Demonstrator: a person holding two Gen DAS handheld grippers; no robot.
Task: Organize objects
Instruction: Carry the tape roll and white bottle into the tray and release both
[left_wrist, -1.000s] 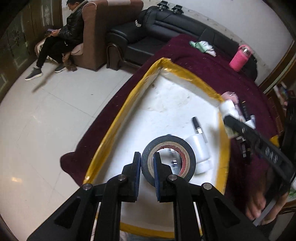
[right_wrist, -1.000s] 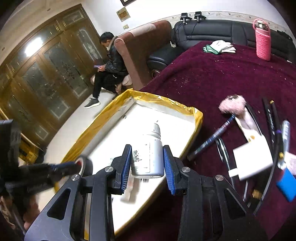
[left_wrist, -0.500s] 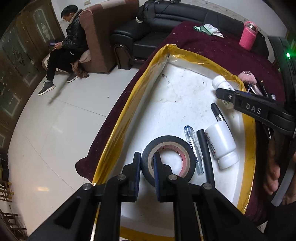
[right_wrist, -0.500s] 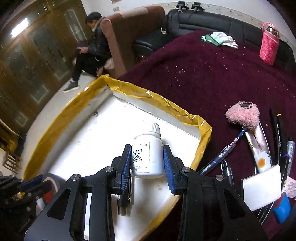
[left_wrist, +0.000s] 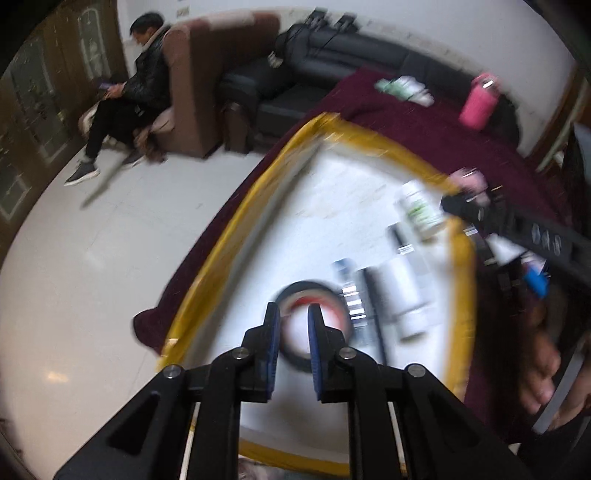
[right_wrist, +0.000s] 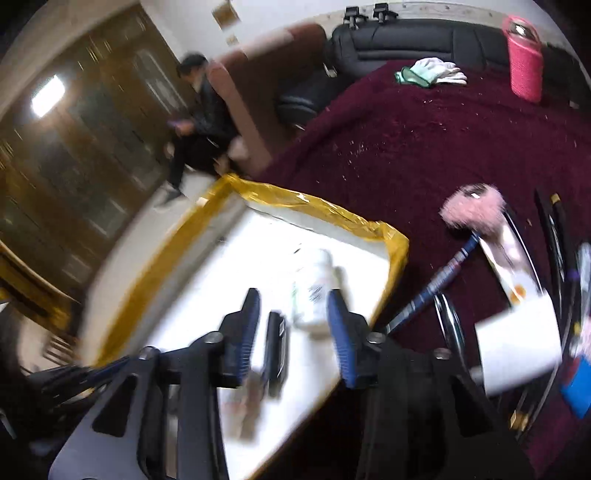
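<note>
Looking along my left gripper (left_wrist: 291, 328), I see its jaws parted a little with nothing held; the tape roll (left_wrist: 314, 325) lies just beyond them inside the yellow-edged tray (left_wrist: 221, 251). My right gripper (right_wrist: 293, 325) has its jaws spread wide and empty. The white bottle (right_wrist: 314, 291) lies in the tray near its right rim, between those jaws but apart from them, and a black pen (right_wrist: 275, 343) lies beside the bottle. Blur hides finer detail. The tray sits on the maroon-covered desk (right_wrist: 406, 147).
</note>
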